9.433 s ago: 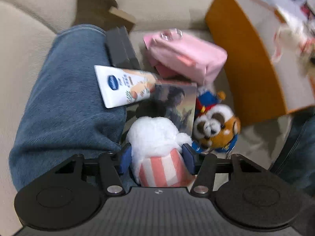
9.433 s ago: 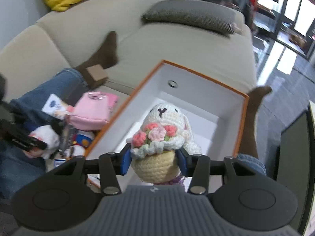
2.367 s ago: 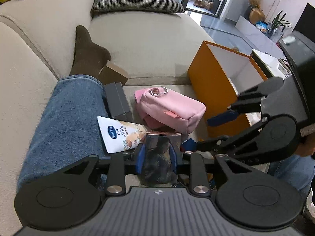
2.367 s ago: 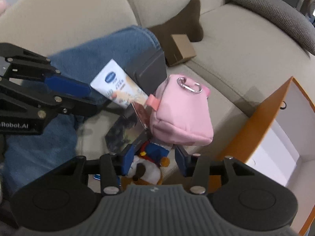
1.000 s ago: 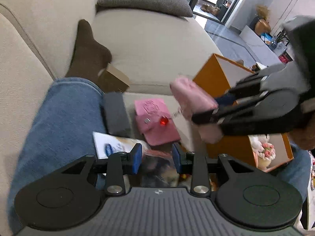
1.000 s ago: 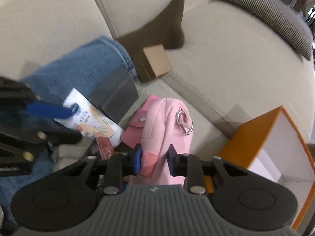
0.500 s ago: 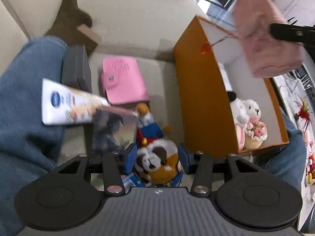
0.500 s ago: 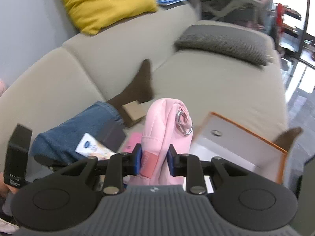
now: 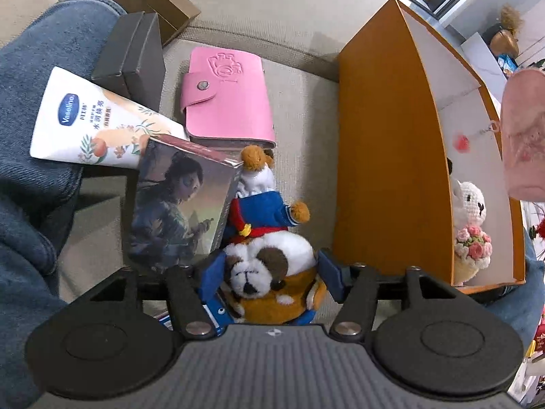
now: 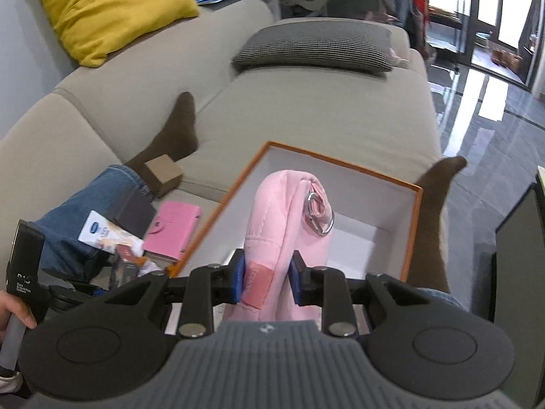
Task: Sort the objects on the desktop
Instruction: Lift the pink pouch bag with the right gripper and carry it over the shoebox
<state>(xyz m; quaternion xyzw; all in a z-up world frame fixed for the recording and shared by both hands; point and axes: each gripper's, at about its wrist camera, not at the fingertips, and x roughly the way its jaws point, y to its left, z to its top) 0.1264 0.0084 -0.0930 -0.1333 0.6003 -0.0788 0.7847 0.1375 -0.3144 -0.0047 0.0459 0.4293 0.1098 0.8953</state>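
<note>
Your right gripper is clamped on the pink pouch, hanging over the orange box. Your left gripper is opening its jaws around the plush dog on the sofa beside the box, pads not yet pressing. The dog looks soft and light: take it across the round body, not the hat.

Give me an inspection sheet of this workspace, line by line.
Surface: beige sofa seat.
Job's things: orange box holds crochet bunny; dog plush, pink wallet, lotion tube, picture box outside it.
Clutter: grey boxes, cardboard box.
Grippers: left gripper opening around the dog plush; right gripper shut on pink pouch over the box.
Cables: nothing seen.
Surroundings: yellow cushion, checked cushion, person's legs.
</note>
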